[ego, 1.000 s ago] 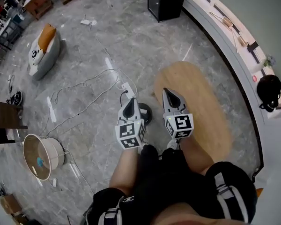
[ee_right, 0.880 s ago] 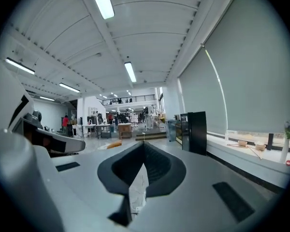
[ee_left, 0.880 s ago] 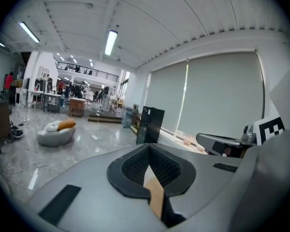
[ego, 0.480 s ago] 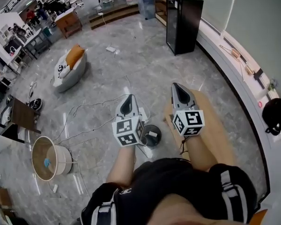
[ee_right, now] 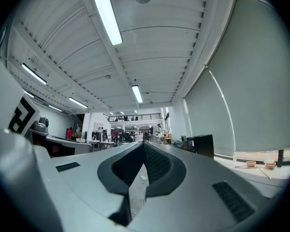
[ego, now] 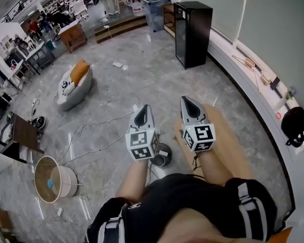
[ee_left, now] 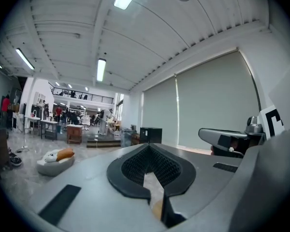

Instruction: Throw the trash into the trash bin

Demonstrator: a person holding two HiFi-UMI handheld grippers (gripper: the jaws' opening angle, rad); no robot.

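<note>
since both grippers are carried level in front of the person rather than reaching toward anything, the throw looks finished: the left gripper [ego: 144,110] and the right gripper [ego: 186,103] each have their jaws pressed together on nothing. the small dark round bin [ego: 163,158] stands on the floor just below the left one, beside the oval wooden table [ego: 230,143], with a white scrap [ego: 163,153] (probably the trash) lying inside.

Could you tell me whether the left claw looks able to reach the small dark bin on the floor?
Probably yes: the bin stands on open floor below the left claw, with nothing visible between them; the claw would need lowering.
</note>
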